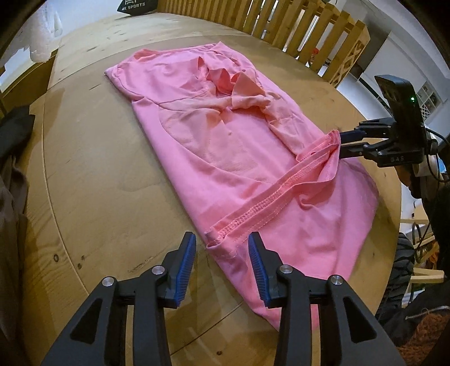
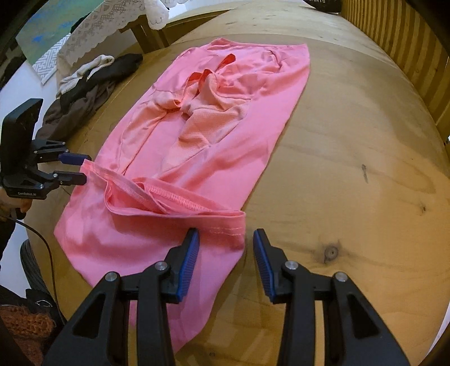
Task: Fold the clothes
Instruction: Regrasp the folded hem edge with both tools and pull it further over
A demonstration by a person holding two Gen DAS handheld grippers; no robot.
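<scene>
A pink shirt (image 1: 225,157) (image 2: 225,146) lies lengthwise on the round wooden table (image 1: 98,183) (image 2: 351,140), its sleeves bunched on top near the far end. The near hem (image 1: 267,202) (image 2: 182,200) is turned back, showing its stitched underside. My left gripper (image 1: 222,247) (image 2: 84,169) points down at one hem corner, which sits between its blue pads without being pressed. My right gripper (image 2: 225,245) (image 1: 341,142) stands at the other hem corner, jaws apart, with the folded edge between the pads and a gap beside it.
A wooden slat railing (image 1: 281,25) (image 2: 407,42) runs behind the table. A pile of dark and beige clothes (image 2: 90,81) (image 1: 14,132) lies at the table's left side. White lace cloth (image 2: 92,33) hangs beyond it. A hand (image 2: 11,202) holds the left gripper.
</scene>
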